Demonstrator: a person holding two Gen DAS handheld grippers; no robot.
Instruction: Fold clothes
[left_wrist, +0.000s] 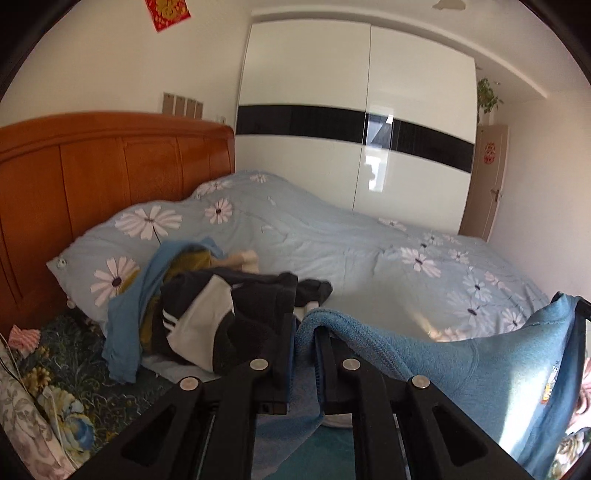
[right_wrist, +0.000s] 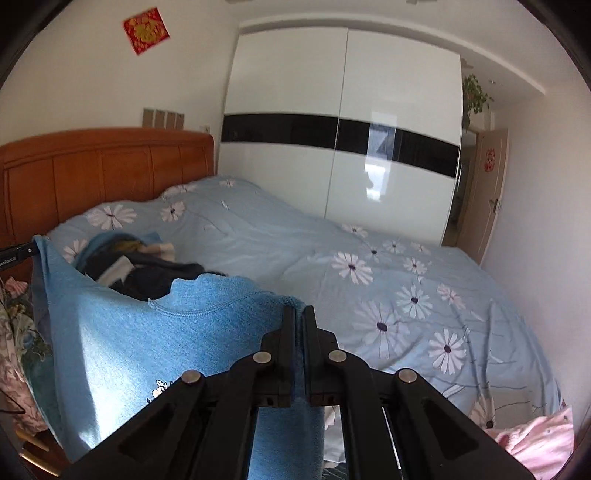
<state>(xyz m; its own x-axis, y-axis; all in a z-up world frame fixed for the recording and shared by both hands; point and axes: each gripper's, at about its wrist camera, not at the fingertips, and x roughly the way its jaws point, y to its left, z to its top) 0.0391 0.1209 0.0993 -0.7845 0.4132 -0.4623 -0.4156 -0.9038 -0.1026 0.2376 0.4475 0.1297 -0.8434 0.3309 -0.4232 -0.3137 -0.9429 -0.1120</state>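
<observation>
Blue daisy-print quilt (right_wrist: 388, 258) across the bed, orange wooden headboard (left_wrist: 110, 177) behind, white wardrobe (right_wrist: 340, 129) with a black band at the far wall. Heaped near the pillow, a pile of clothes (left_wrist: 221, 310): dark garment with white stripes, a blue piece, something mustard beneath. Pink garment (right_wrist: 535, 435) at the lower right corner of the right wrist view. Red paper ornament (right_wrist: 146, 29) high on the wall.

Raised above the bed between both tools, a light blue sweater (right_wrist: 166, 350), hanging as a sheet and blocking part of the clothes pile from the right wrist view. Small cartoon print low on its front. Top edge stretched from one tool to the other, neckline dipping between them.

Left gripper (left_wrist: 304, 332): fingers slightly apart, pinching a thick fold of the sweater's edge between them, cloth draped over the right finger. Right gripper (right_wrist: 300, 321): fingers nearly together, clamped on the sweater's other shoulder edge, fabric bunched at the tips and trailing down through the narrow gap.
</observation>
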